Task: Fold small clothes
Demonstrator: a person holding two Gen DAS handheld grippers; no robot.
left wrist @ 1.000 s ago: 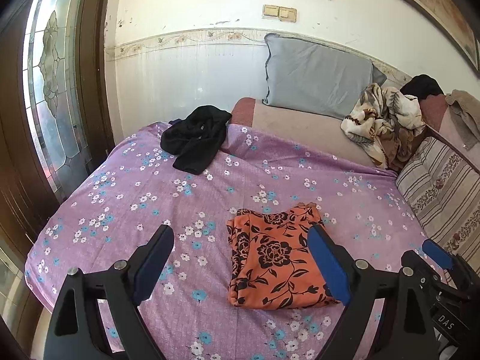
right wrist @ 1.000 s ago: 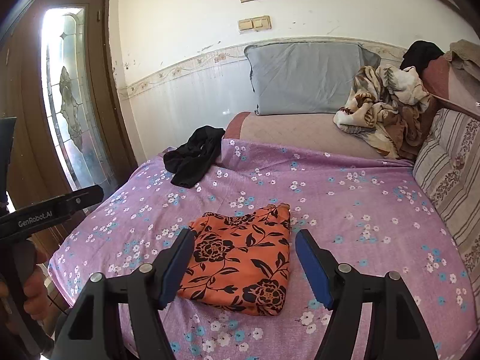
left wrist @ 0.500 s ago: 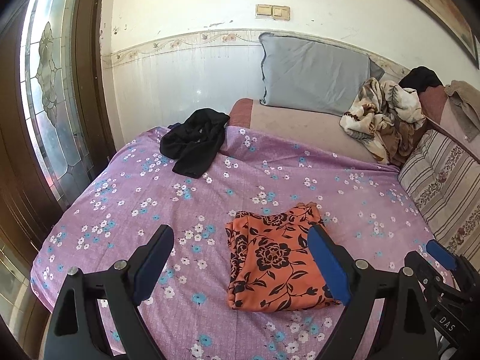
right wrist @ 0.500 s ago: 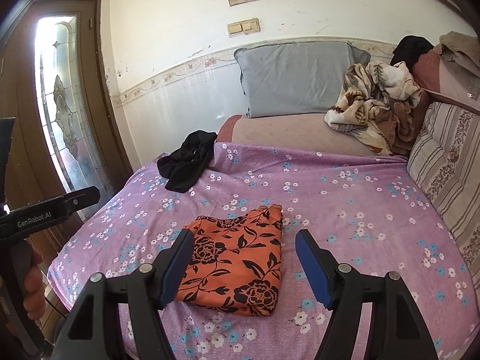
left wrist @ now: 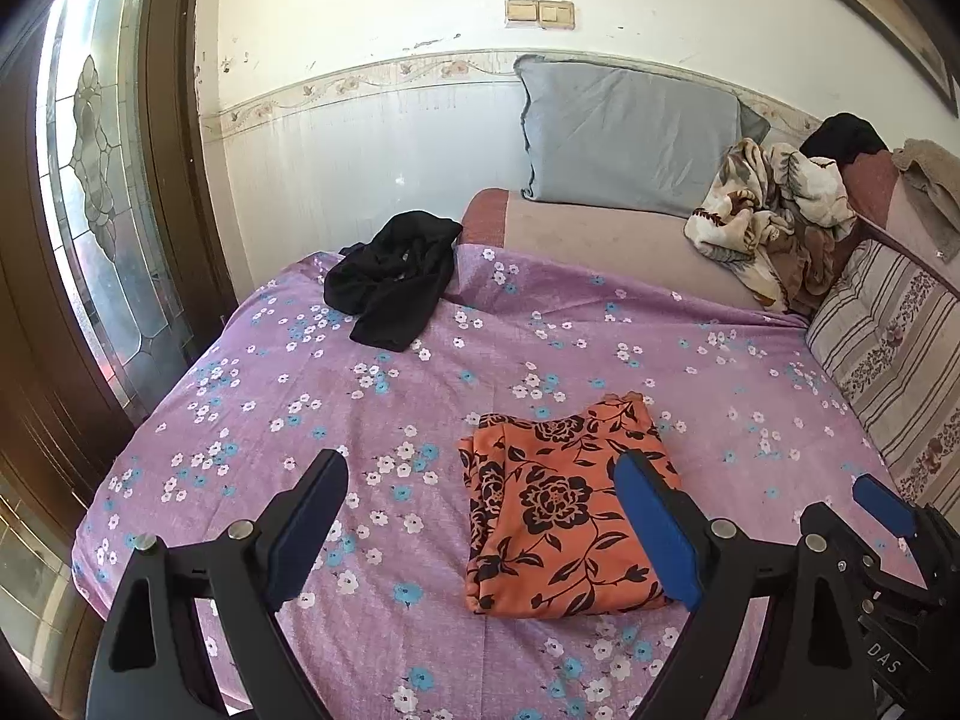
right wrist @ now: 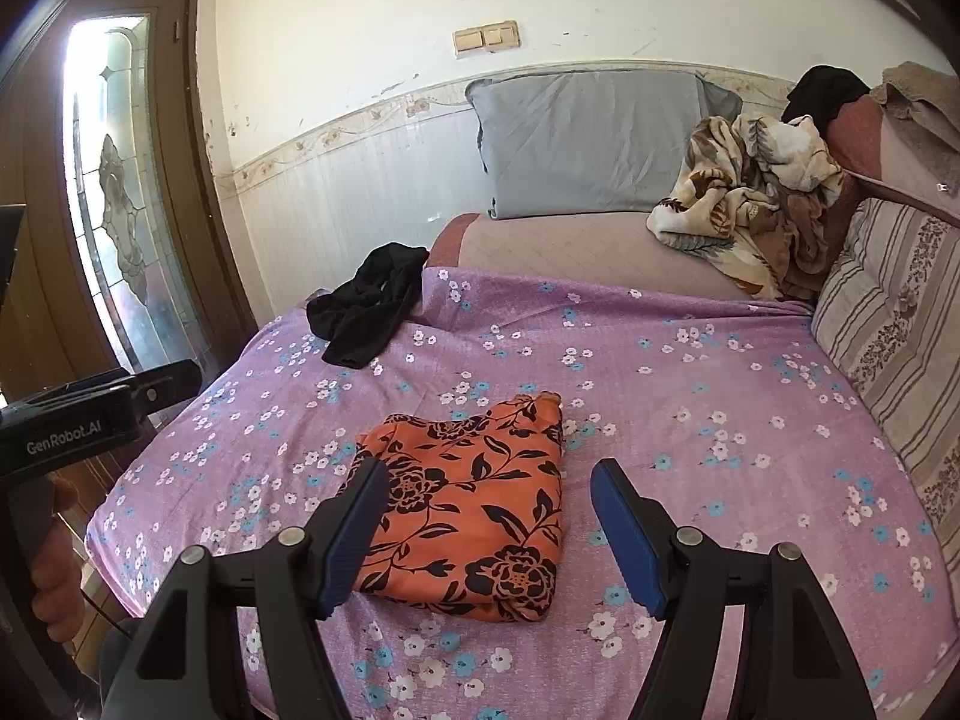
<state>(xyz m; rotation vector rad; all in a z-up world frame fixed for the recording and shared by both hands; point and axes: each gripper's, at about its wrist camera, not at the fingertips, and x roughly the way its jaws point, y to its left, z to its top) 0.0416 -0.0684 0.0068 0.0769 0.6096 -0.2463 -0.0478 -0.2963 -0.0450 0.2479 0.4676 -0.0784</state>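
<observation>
An orange garment with black flowers (left wrist: 558, 504) lies folded flat on the purple flowered bedspread (left wrist: 336, 396); it also shows in the right wrist view (right wrist: 474, 510). A crumpled black garment (left wrist: 393, 282) lies at the bed's far left corner, seen too in the right wrist view (right wrist: 366, 309). My left gripper (left wrist: 480, 510) is open and empty, held above the bed's near edge, left of the orange garment. My right gripper (right wrist: 489, 516) is open and empty, held above the orange garment's near end. The left gripper's body (right wrist: 90, 426) shows at the left edge of the right wrist view.
A grey pillow (left wrist: 630, 138) leans on the wall at the bed's head. A crumpled patterned blanket (left wrist: 774, 210) lies at the far right. A striped cushion (left wrist: 894, 354) lines the right side. A glass-panelled door (left wrist: 102, 192) stands left of the bed.
Both grippers have drawn back and up a little from the bed, so more of the room shows. The orange garment has not moved. Both stay open.
</observation>
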